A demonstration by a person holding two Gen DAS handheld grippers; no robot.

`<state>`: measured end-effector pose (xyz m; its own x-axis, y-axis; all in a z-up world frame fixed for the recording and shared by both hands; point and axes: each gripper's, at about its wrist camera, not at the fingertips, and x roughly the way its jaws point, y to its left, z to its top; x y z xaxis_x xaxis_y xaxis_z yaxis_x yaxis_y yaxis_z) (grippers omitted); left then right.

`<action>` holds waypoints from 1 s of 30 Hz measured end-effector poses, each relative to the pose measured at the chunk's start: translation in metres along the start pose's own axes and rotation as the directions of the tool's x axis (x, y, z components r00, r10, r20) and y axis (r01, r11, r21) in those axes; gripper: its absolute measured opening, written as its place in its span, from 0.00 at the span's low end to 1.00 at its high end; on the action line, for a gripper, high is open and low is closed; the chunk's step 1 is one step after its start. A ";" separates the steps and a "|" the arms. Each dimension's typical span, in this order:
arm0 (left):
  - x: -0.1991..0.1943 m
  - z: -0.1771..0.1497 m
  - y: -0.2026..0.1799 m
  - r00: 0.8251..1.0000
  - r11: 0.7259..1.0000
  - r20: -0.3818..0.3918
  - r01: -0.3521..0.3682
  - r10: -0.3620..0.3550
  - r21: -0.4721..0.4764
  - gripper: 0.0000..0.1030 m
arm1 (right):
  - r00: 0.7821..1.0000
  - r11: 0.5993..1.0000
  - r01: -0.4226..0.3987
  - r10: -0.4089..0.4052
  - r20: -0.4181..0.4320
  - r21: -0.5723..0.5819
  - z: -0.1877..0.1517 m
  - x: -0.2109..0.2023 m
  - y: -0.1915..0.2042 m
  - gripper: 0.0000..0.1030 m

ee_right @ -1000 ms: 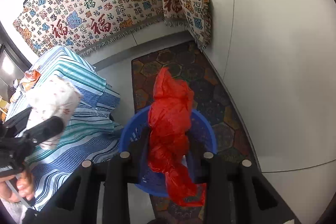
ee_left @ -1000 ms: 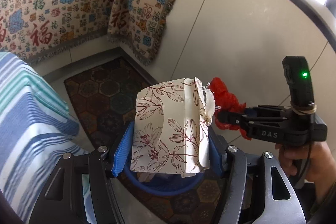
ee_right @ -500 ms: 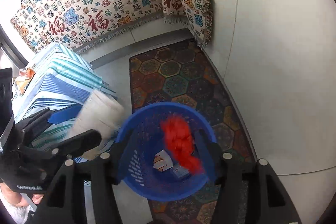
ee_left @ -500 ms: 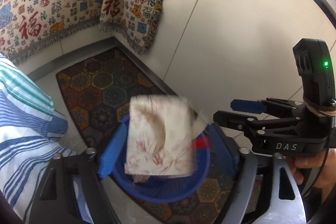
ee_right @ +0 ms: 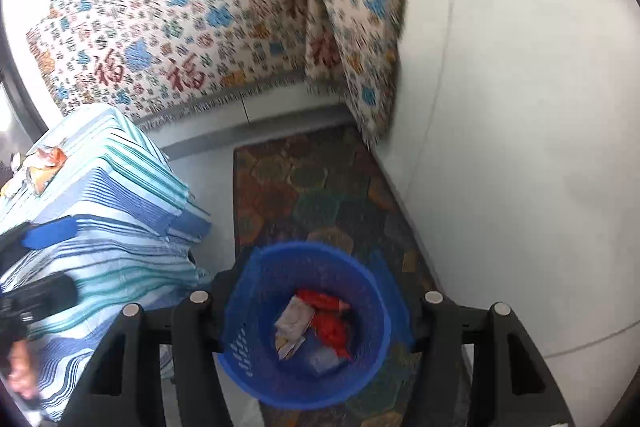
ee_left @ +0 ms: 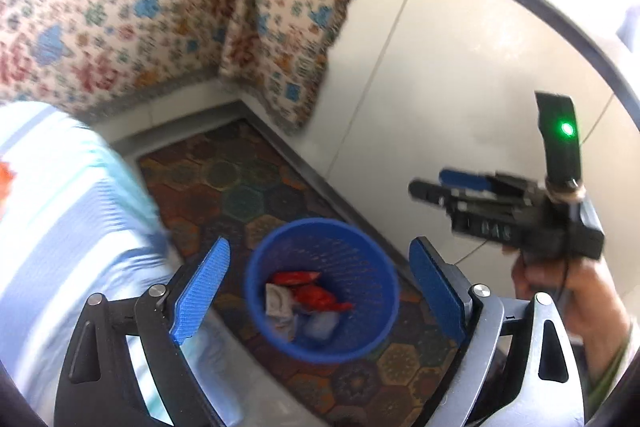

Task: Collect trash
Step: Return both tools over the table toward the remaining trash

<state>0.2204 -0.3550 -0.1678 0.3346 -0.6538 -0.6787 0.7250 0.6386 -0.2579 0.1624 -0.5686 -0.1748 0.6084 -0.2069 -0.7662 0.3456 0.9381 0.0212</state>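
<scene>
A blue mesh trash basket (ee_left: 352, 247) stands on a patterned rug; it also shows in the right wrist view (ee_right: 256, 291). Inside lie red plastic wrap (ee_left: 312, 297) (ee_right: 332, 327), a white floral paper piece (ee_left: 280, 307) (ee_right: 294, 321) and other scraps. My left gripper (ee_left: 320, 291) is open and empty above the basket. My right gripper (ee_right: 312, 307) is open and empty, its fingers either side of the basket; it shows from the side in the left wrist view (ee_left: 432, 187). More wrappers (ee_right: 44, 163) lie on the striped table.
A table with a blue striped cloth (ee_right: 104, 227) (ee_left: 60, 227) stands left of the basket. A patterned throw with red characters (ee_right: 180, 39) hangs behind. A white wall (ee_right: 520, 147) runs along the right. The hexagon rug (ee_right: 320, 187) lies on the floor.
Both grippers let go: the floral paper package and the red plastic dropped into the blue basket. Both grippers now stand open and have risen above it.
</scene>
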 end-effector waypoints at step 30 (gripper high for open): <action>-0.190 -0.132 0.360 0.841 0.810 -0.146 -0.541 0.521 -0.224 1.00 | 0.968 0.917 -0.247 0.216 -0.130 -0.313 -0.029 0.020 0.416 0.77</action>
<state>0.3383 0.0525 -0.2228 0.5715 -0.1576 -0.8053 0.2713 0.9625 0.0042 0.2984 -0.1743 -0.2000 0.5709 0.0386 -0.8201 -0.0566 0.9984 0.0076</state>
